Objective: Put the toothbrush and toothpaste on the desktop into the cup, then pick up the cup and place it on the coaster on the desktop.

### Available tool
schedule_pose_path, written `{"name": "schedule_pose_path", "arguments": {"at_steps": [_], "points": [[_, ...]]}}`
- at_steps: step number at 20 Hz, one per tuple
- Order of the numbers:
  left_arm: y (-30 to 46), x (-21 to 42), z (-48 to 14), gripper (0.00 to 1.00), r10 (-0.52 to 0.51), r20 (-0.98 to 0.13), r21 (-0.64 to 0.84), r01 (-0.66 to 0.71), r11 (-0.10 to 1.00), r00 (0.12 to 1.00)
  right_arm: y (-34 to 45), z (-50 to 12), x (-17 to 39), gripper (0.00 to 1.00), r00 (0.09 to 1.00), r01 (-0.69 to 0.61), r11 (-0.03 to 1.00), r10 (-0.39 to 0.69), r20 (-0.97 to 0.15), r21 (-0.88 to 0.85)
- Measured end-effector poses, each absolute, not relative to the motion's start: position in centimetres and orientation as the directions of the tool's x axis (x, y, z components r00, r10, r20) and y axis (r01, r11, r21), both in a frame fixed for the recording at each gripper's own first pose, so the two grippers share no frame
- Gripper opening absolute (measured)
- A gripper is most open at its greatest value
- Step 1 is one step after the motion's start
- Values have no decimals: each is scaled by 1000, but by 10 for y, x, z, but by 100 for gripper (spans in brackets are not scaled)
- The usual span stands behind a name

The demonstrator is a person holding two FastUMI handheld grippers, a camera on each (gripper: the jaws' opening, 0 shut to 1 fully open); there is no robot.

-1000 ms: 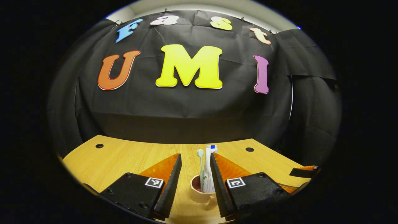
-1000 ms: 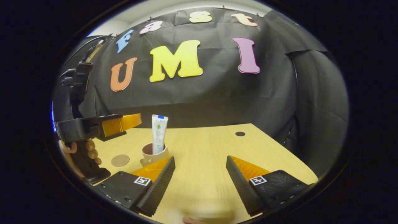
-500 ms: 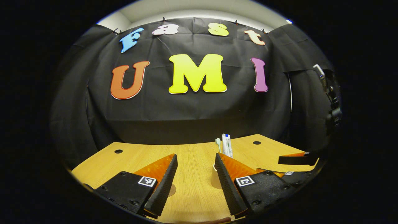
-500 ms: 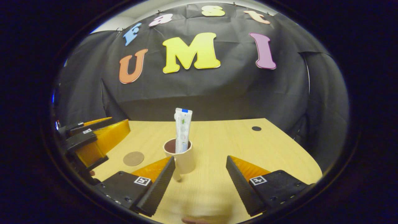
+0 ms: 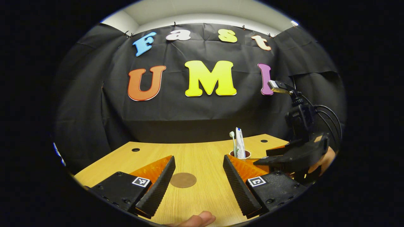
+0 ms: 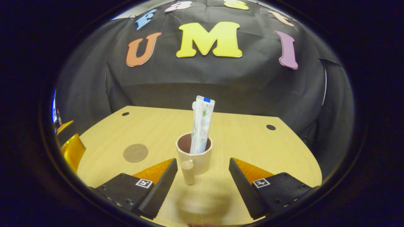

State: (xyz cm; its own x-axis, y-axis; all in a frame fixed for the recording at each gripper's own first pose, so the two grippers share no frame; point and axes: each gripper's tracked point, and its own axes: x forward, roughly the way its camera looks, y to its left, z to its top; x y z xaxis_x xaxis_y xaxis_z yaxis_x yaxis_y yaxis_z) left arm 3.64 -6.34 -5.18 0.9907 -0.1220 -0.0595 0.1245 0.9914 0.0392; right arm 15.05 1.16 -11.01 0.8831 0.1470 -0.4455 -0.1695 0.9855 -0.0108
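Both my grippers gape, holding nothing: right gripper (image 6: pixel 202 176) lined up on cup (image 6: pixel 195 157), handle toward me. Toothbrush (image 5: pixel 233 143), toothpaste (image 6: pixel 202 126) already inside. Coaster (image 6: pixel 135 153) bare, left of cup, near left gripper (image 5: pixel 197 179). Next, I judge: straddle handle, clamp, lift cup across.

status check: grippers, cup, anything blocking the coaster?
Both hand-held grippers open: left, right lined up on the cup. Toothpaste and toothbrush stand in it. Coaster bare, cup not on it.

No legible text: toothpaste (image 6: pixel 202 126) print too small; square markers on hand-held gripper fingers (image 6: pixel 157 186) unreadable.
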Motion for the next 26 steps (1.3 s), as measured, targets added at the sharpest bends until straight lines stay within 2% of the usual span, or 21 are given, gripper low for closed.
{"name": "schedule_pose_path", "arguments": {"at_steps": [5,8,11,16,19,21,22,24,26], "points": [[-44,26,-70,96,-119,-74,39,122,992,990,10,-119,172,96,832,-144,989,103,-545,-32],[-27,22,-80,96,-86,-84,37,89,995,993,22,-137,178,96,723,-165,985,155,-674,50],[-22,16,-89,96,-84,-106,6,85,996,991,17,-156,185,96,620,-103,994,101,-778,47],[-17,10,-86,96,-75,-90,19,77,997,993,19,-154,188,98,558,-125,992,69,-827,-2],[-15,9,-85,96,-75,-85,7,76,997,994,26,-165,183,97,465,-97,994,81,-882,40],[-13,9,-87,96,-74,-90,0,75,997,993,30,-173,179,94,401,-89,995,69,-913,36],[-15,9,-89,96,-76,-95,-5,76,997,993,31,-173,179,89,382,-98,995,59,-922,23],[-16,8,-90,96,-79,-103,-13,78,997,992,36,-171,181,79,375,-89,996,62,-925,31],[-16,7,-91,96,-83,-105,-12,82,997,991,39,-179,182,76,349,-56,997,61,-935,44]]}}
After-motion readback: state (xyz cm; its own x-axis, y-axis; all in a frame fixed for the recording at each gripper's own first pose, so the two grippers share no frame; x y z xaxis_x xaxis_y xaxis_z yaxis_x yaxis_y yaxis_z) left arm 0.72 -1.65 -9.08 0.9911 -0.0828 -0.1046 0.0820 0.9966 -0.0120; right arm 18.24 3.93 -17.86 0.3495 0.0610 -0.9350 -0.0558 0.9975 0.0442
